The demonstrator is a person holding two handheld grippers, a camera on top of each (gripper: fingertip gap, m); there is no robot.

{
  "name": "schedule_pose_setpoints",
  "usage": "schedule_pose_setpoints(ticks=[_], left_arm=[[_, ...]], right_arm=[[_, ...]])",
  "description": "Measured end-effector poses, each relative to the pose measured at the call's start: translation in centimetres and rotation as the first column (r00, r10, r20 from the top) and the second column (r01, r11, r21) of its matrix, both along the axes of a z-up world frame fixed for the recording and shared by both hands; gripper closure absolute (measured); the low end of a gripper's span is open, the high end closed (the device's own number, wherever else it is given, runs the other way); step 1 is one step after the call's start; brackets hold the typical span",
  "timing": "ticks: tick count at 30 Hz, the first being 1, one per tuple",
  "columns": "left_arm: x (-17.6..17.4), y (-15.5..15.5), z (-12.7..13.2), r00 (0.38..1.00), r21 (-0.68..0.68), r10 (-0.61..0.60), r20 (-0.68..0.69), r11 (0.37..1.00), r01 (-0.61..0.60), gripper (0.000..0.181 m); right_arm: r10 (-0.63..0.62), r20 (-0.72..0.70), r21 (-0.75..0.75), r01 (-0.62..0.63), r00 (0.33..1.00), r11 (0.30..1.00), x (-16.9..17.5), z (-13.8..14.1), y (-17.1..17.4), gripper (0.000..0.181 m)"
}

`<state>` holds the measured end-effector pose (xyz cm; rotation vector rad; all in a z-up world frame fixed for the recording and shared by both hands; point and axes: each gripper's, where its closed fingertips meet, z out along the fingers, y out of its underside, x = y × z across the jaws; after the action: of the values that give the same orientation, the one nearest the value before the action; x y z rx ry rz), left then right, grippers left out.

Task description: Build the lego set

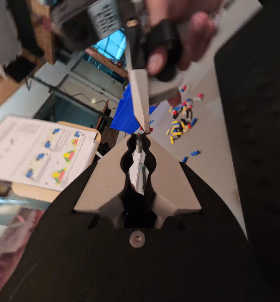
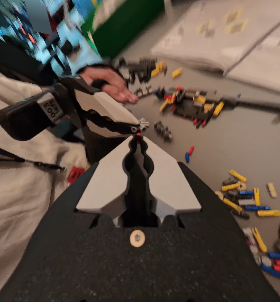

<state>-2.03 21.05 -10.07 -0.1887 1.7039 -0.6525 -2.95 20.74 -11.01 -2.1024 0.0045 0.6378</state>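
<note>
Midair, the left gripper (image 1: 140,134) pinched a small grey plastic axle piece with a gear at its end (image 2: 143,125), tip to tip with the right gripper (image 2: 138,138).

Pinched in the right gripper, a short red plastic pin (image 2: 138,136) pointed along the fingers, just beside the gear; both were tilted above the grey table (image 2: 226,147) strewn with loose yellow, blue and red bricks (image 2: 247,199).
</note>
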Motion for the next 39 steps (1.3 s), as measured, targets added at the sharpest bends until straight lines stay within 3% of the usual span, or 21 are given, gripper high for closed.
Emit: schedule_pose_setpoints(ticks=[2, 4, 9, 15, 19, 25, 39], left_arm=[[0.0, 0.4, 1.3, 0.996, -0.227, -0.038, -0.077, 0.974, 0.02, 0.175], [-0.2, 0.7, 2.6, 0.984, -0.45, -0.112, -0.14, 0.892, 0.038, 0.175], [0.0, 1.5, 2.8, 0.947, -0.657, -0.236, -0.219, 0.753, 0.035, 0.175], [0.7, 2.2, 1.6, 0.938, -0.659, -0.22, -0.269, 0.752, -0.013, 0.176], [1.1, 2.4, 1.4, 0.925, -0.704, -0.237, -0.296, 0.709, -0.044, 0.176], [1.6, 3.5, 1.4, 0.907, -0.782, -0.262, -0.329, 0.615, -0.105, 0.175], [1.6, 4.0, 0.5, 0.889, -0.741, -0.245, -0.386, 0.656, -0.141, 0.175]], right_arm=[[-0.098, -0.018, 0.271, 0.099, 0.995, 0.958, 0.8, 3.1, 1.0, 0.179], [-0.177, -0.056, 0.484, 0.182, 0.983, 0.856, 1.5, 5.8, 1.4, 0.179], [-0.185, -0.151, 0.645, 0.238, 0.971, 0.726, 0.7, 7.1, 2.3, 0.179], [-0.191, -0.24, 0.608, 0.301, 0.952, 0.735, 1.3, 5.0, 3.4, 0.179], [-0.258, -0.229, 0.605, 0.344, 0.939, 0.718, 2.3, 4.7, 3.8, 0.179], [-0.273, -0.186, 0.566, 0.33, 0.944, 0.755, 2.0, 3.7, 5.2, 0.179], [-0.318, -0.044, 0.545, 0.29, 0.947, 0.787, 2.1, 2.7, 5.8, 0.179]])
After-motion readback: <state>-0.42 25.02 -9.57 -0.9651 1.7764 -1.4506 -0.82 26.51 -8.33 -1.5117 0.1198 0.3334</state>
